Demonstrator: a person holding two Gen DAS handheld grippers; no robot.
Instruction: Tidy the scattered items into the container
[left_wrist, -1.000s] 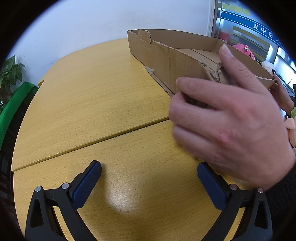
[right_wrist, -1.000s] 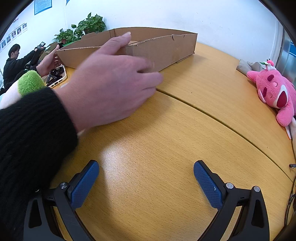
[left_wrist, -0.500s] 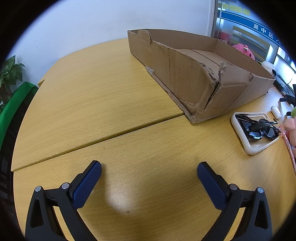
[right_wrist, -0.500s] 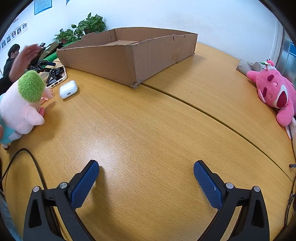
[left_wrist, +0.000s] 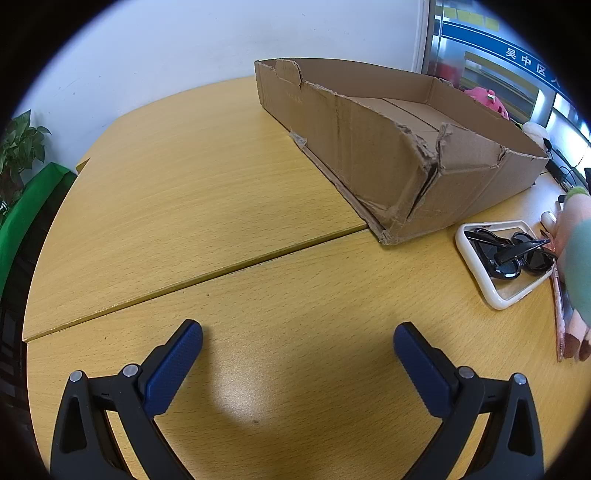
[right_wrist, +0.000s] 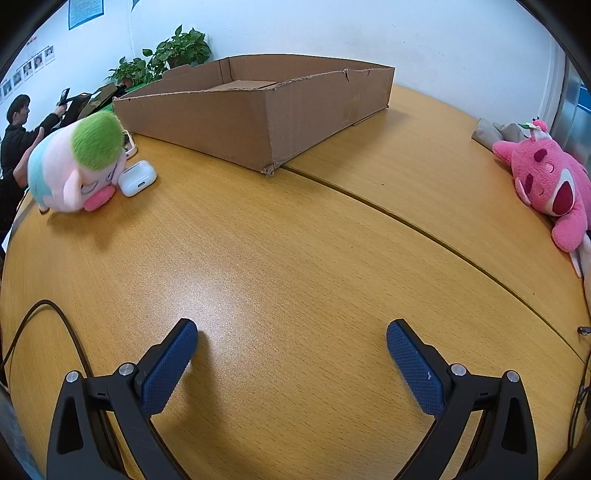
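Note:
A shallow, torn cardboard box (left_wrist: 373, 155) (right_wrist: 236, 122) lies on the wooden table. Right of it, black sunglasses (left_wrist: 513, 254) rest in a white phone case (left_wrist: 476, 277). A green-haired plush toy (right_wrist: 77, 162) (left_wrist: 580, 258) lies on its side against a white earbud case (right_wrist: 137, 178). A pink plush bear (right_wrist: 546, 181) sits at the far right table edge. My left gripper (left_wrist: 297, 336) and right gripper (right_wrist: 291, 336) both stand open over bare tabletop, holding nothing, well short of the box.
A black cable (right_wrist: 44, 321) loops at the left of the right wrist view. A pink pen (left_wrist: 557, 317) lies beside the phone case. Potted plants (right_wrist: 173, 48) stand behind the box, and a person (right_wrist: 18, 136) sits at far left. A table seam (left_wrist: 184, 280) crosses the top.
The hand that touched the box one second ago has gone. The green-haired plush has tipped over toward the earbud case and now reaches into the left wrist view. Both grippers stayed still.

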